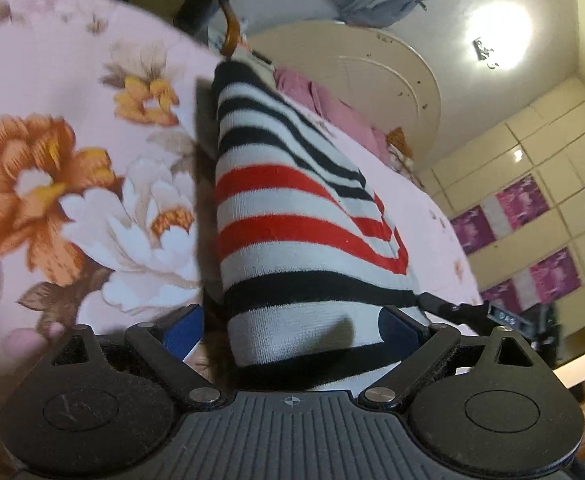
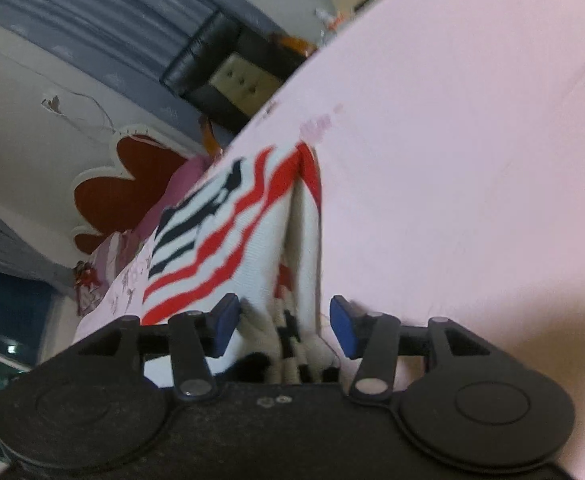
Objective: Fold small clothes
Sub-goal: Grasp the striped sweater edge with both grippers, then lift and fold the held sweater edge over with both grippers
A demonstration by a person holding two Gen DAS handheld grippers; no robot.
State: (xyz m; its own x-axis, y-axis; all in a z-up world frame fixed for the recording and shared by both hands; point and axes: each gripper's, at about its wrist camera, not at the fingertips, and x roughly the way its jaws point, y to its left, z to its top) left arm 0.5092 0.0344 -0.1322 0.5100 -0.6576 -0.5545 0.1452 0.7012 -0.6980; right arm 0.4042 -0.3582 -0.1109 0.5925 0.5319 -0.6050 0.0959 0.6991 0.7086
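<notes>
A striped garment (image 1: 288, 216) is seen draped between the spread blue pads of the left gripper (image 1: 292, 328), running from 6 toward 12 o'clock over a floral sheet (image 1: 72, 184); whether it is actually pinched cannot be told. In the right view, the same garment (image 2: 228, 236) is bunched between the parted pads of the right gripper (image 2: 284, 324), not clamped. A pink pillow (image 1: 332, 108) is seen at 1 o'clock, beyond the garment
</notes>
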